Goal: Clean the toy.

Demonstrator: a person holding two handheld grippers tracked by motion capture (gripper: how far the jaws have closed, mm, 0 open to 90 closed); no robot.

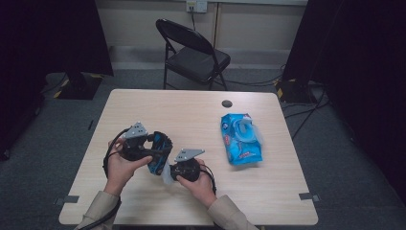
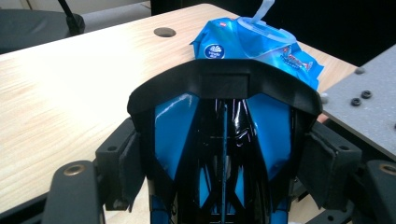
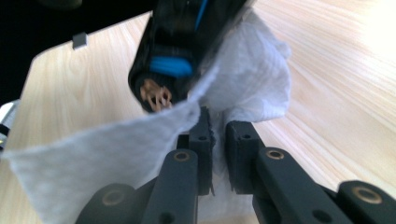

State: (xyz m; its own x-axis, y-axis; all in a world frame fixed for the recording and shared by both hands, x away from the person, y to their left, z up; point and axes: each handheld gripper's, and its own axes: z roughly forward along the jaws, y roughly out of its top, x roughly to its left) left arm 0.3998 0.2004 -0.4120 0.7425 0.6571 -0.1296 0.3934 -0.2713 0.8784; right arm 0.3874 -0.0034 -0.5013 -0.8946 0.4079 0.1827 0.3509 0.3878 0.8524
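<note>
Soft white wet wipe (image 3: 116, 154), limp and easily torn, is pinched in the right gripper's (image 1: 178, 168) nearly closed jaws. Just beyond, the left gripper (image 1: 152, 149) clamps a glossy black-and-blue toy car (image 2: 224, 140) across its stiff, slippery sides above the surface (image 1: 191, 115); the wipes pack (image 1: 241, 139) lies farther off.

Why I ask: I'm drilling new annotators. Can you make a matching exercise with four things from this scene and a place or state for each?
Things
1. white wipe
2. blue wipes pack
3. black-and-blue object
4. folding chair

Places or states
A. stands beyond the far edge of the table
B. lies on the table, toward its right side
C. clamped between the jaws of the left gripper
D. pinched in the right gripper

Pairs: 1-D, 2-B, 3-C, 4-A
</note>
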